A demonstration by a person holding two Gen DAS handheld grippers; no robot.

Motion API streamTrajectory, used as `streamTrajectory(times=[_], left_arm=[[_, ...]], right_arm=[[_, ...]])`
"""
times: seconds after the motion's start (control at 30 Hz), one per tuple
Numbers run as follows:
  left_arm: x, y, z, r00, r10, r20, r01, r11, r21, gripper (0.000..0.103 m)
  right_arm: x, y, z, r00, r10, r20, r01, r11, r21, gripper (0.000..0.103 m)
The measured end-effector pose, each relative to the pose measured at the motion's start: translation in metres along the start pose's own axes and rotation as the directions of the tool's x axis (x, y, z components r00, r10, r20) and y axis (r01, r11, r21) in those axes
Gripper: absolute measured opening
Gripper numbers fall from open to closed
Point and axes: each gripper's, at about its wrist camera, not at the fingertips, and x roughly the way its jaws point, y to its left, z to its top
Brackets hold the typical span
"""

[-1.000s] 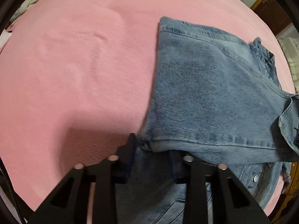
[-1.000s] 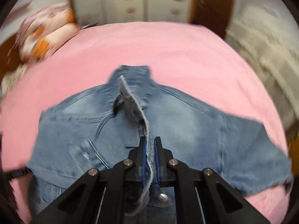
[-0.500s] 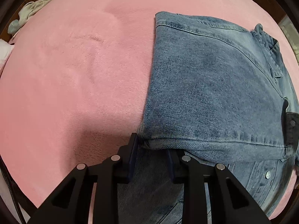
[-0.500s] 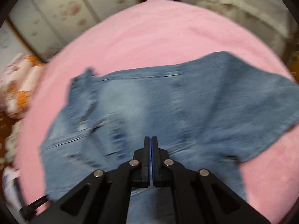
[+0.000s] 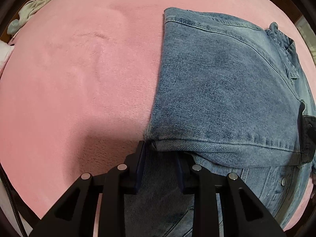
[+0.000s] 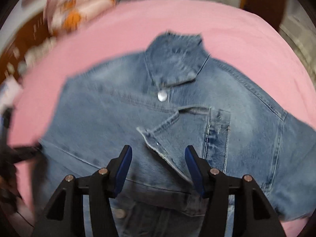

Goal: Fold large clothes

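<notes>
**Sharp left view, smeared right view**

The left wrist view is sharp and evenly lit; a soft shadow lies on the pink blanket (image 5: 75, 90) just ahead of the left gripper (image 5: 160, 164). The right wrist view is motion-blurred across the jacket (image 6: 122, 118) and background. Both views bulge, with black vignetted corners.

Blue denim jacket (image 6: 177, 122) lies partly folded, front up.
</notes>
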Motion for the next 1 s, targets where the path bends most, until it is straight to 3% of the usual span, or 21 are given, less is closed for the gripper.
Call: streamTrajectory(times=[0.03, 0.13, 0.2, 0.27, 0.3, 0.4, 0.53, 0.6, 0.7, 0.8, 0.83, 0.9, 0.97, 1.0], left_arm=[[0.001, 0.0, 0.001, 1.0, 0.002, -0.001, -0.002, 1.0, 0.007, 0.025], [0.001, -0.003, 0.003, 1.0, 0.002, -0.005, -0.002, 1.0, 0.016, 0.025], [0.002, -0.004, 0.005, 1.0, 0.002, -0.01, -0.002, 1.0, 0.026, 0.025], [0.002, -0.005, 0.008, 1.0, 0.002, -0.017, -0.001, 0.999, 0.04, 0.025], [0.004, -0.006, 0.009, 1.0, -0.001, -0.021, 0.002, 0.999, 0.049, 0.024], [0.004, -0.005, 0.014, 1.0, -0.006, -0.029, 0.008, 0.997, 0.074, 0.024], [0.01, -0.004, 0.021, 0.998, -0.019, -0.052, 0.025, 0.995, 0.102, 0.024], [0.014, -0.005, 0.025, 0.998, -0.019, -0.063, 0.026, 0.992, 0.12, 0.024], [0.013, -0.008, 0.032, 0.997, -0.01, -0.076, 0.021, 0.989, 0.144, 0.025], [0.006, -0.014, 0.029, 0.995, 0.057, -0.088, -0.042, 0.985, 0.165, 0.025], [0.002, -0.017, 0.025, 0.994, 0.079, -0.081, -0.064, 0.983, 0.172, 0.025], [-0.012, -0.022, 0.017, 0.996, 0.085, -0.04, -0.077, 0.981, 0.177, 0.025], [-0.032, -0.029, 0.009, 0.999, 0.023, 0.036, -0.029, 0.982, 0.187, 0.025], [-0.041, -0.035, 0.006, 0.997, -0.03, 0.066, 0.016, 0.978, 0.21, 0.025]], right_arm=[[0.002, 0.001, 0.002, 1.0, -0.011, -0.008, 0.011, 1.0, -0.011, 0.008], [-0.003, -0.004, 0.007, 0.996, -0.082, 0.046, 0.08, 0.996, 0.029, 0.006], [-0.012, -0.021, 0.009, 0.989, -0.121, 0.086, 0.109, 0.986, 0.126, 0.006], [-0.018, -0.049, 0.01, 0.977, -0.188, 0.096, 0.157, 0.951, 0.268, 0.005], [-0.019, -0.064, 0.007, 0.972, -0.218, 0.082, 0.179, 0.924, 0.337, 0.005], [-0.013, -0.101, -0.01, 0.987, -0.153, 0.057, 0.107, 0.869, 0.484, 0.005], [0.003, -0.103, -0.022, 0.969, -0.246, -0.001, 0.219, 0.86, 0.461, 0.002], [0.012, -0.105, -0.027, 0.967, -0.251, -0.043, 0.236, 0.822, 0.519, 0.003], [0.007, -0.099, -0.026, 0.941, -0.337, -0.039, 0.305, 0.79, 0.532, 0.006], [-0.007, -0.087, -0.028, 0.898, -0.432, -0.077, 0.393, 0.714, 0.58, 0.007], [-0.014, -0.079, -0.032, 0.901, -0.429, -0.07, 0.383, 0.707, 0.595, 0.007], [-0.025, -0.063, -0.037, 0.919, -0.395, -0.014, 0.329, 0.744, 0.581, 0.007], [-0.033, -0.04, -0.045, 0.928, -0.371, 0.041, 0.286, 0.777, 0.561, 0.007], [-0.035, -0.029, -0.05, 0.945, -0.318, 0.08, 0.223, 0.803, 0.552, 0.007]])
